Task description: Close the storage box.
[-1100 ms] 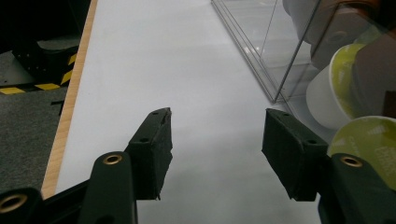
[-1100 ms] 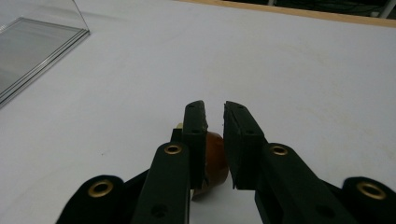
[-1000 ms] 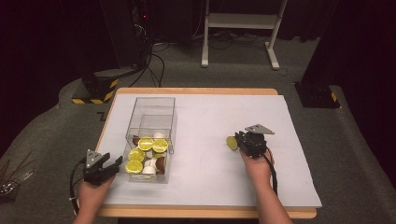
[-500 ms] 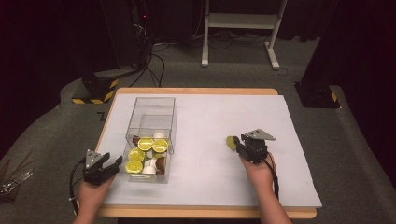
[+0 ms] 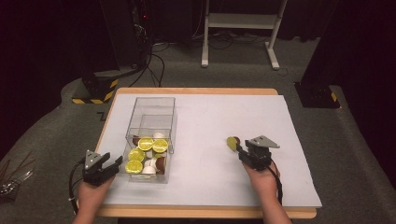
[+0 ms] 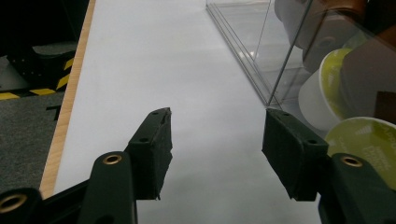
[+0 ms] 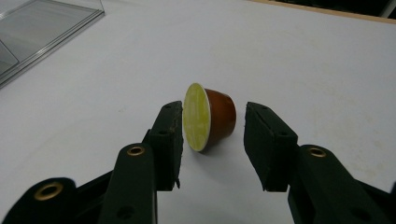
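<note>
A brown coffee capsule (image 7: 210, 116) with a yellow-green lid lies on its side on the white table cover (image 5: 210, 116); in the high view the capsule (image 5: 232, 142) is right of centre. My right gripper (image 7: 213, 108) has just been opening. The capsule sits between its jaws with a gap on the brown side, so nothing is gripped. From above, the right gripper (image 5: 239, 149) points up-left at it. A clear plastic box (image 5: 152, 99) holds several capsules (image 5: 144, 156). My left gripper (image 5: 113, 162) stands open beside the box's near left corner, with nothing between its fingers (image 6: 152, 140).
In the left gripper view the clear box wall (image 6: 261, 56) runs just right of the jaws, with capsules (image 6: 359, 140) behind it. The wooden table edge (image 6: 70, 93) lies to the left. A white frame (image 5: 238, 28) and cables lie on the floor beyond the table.
The right gripper's jaws have spread apart and the hand has drawn back a little to the right and toward the person. The capsule stays on the table. The left gripper has not moved.
</note>
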Demonstrator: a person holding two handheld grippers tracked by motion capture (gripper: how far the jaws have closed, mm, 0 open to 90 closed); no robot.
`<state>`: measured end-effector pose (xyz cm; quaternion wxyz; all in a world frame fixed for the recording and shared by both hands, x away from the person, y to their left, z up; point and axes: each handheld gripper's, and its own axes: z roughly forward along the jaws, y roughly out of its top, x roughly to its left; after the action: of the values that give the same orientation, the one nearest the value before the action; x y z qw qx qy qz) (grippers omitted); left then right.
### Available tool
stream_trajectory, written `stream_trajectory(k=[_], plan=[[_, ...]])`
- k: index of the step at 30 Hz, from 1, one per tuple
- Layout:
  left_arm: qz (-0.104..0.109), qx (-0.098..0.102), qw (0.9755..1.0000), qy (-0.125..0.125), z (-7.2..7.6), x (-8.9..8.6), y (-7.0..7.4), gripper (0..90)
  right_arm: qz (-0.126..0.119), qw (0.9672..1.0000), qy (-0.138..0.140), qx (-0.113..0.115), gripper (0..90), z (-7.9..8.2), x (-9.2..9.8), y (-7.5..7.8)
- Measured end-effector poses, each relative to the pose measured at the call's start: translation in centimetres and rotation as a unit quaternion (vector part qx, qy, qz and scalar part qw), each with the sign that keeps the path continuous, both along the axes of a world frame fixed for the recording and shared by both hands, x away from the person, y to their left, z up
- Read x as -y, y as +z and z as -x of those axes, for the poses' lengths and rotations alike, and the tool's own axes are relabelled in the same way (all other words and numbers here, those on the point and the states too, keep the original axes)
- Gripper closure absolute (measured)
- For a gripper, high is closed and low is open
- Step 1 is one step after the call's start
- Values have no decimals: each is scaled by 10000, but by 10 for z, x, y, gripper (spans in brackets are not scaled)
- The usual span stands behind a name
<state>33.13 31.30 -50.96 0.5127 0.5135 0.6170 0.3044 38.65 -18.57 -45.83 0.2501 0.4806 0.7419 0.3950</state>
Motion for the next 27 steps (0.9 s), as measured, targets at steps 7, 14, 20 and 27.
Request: stream_trajectory(k=[7,14,20,27], plan=[[11,-12,10000,-22,1,1,0,425,84,9999,-83,-7,570,5,13,-2],[17,-48,10000,-82,3,0,1,424,129,9997,-223,-49,568,11,29,-9],[48,-62,9999,-123,6,-2,1,424,157,9994,-301,-47,563,15,38,-20],[76,-53,9998,-168,14,-5,7,427,103,9993,-342,-99,563,15,46,-30]])
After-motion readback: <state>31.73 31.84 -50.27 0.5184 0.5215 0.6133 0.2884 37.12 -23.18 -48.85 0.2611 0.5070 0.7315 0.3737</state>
